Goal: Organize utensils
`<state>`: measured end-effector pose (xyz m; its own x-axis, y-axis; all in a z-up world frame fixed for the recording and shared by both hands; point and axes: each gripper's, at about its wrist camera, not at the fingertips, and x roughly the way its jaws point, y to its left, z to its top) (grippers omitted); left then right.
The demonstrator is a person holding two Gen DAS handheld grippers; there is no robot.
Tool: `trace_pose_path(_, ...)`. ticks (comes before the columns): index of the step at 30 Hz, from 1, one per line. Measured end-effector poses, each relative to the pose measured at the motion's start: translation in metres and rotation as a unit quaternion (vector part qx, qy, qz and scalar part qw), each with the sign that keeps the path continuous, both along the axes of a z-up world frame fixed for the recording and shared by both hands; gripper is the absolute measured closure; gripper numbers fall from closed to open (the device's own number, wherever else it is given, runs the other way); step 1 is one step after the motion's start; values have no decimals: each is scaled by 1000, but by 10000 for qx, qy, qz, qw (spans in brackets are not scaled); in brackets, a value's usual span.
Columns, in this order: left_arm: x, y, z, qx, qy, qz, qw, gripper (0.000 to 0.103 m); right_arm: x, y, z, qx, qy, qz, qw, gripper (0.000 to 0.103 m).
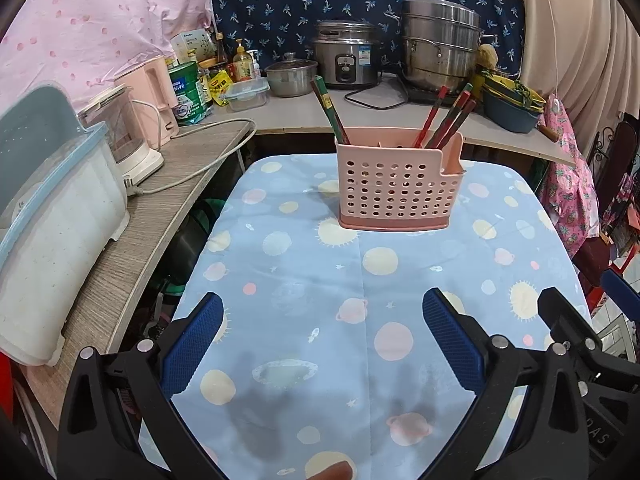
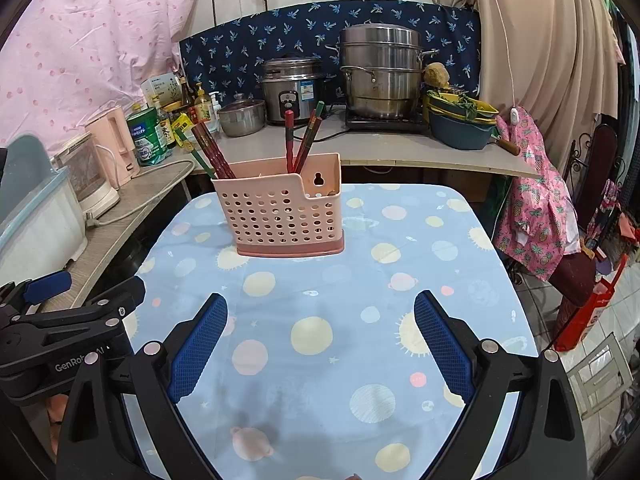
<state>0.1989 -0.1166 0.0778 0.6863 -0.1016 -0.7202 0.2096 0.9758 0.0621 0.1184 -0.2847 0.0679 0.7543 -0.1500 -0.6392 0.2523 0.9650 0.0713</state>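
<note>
- Chopsticks: two bunches standing in the pink perforated holder point(image 1: 400, 184), which sits on the far half of the planet-print tablecloth point(image 1: 304, 280). Left bunch point(image 1: 328, 112) leans up and left; right bunch point(image 1: 448, 120) fans up and right. Nothing loose on the cloth that I can see.
- Key relation: holder lies straight ahead of both tongs, well apart from either. Sticks' long axes run steeply upward, roughly crosswise to the reach direction, so any pick means closing on a shaft above the rim, not scooping flat.
- Left gripper point(image 1: 320, 340): jaws spread wide, empty, hovering over the near cloth. Holder is ahead and slightly right of its centreline.
- Right gripper point(image 2: 320, 340): same state, spread wide and holding nothing. Holder point(image 2: 280, 216) is ahead and slightly left of its centreline.
- Nearer arm: cannot call it (holder looks about the same size in both views). By offset, left tongs line up better with the left bunch, right tongs with the right bunch.
- Right wrist view only: stepped-down end compartment with keyhole hanging slot point(image 2: 319, 179), something brown low inside it (too small to name); left bunch point(image 2: 212, 152) reads as several dark red sticks plus a green-tipped one; left gripper's body at frame left.
- Left wrist view only: that compartment's interior is mostly hidden behind the front wall; right gripper's body shows at lower right.
- Judgement: sorting looks mostly done or not yet restarted; can't tell which from this.
</note>
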Motion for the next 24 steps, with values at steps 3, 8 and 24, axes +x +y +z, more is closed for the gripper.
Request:
trace_pose_path(3,3,-1,-1,11,19,18,10000,8,3,-1,-2,17,23,-7,10000,12)
trace_pose_path(8,9,-2,-4,26,54,53,10000,8,8,-2,-6,44,66,-9,10000,12)
trace_pose_path(24,24,-5,-15,72,184,102,9998,7,25,-8,-16,83,191,-22,9998,12)
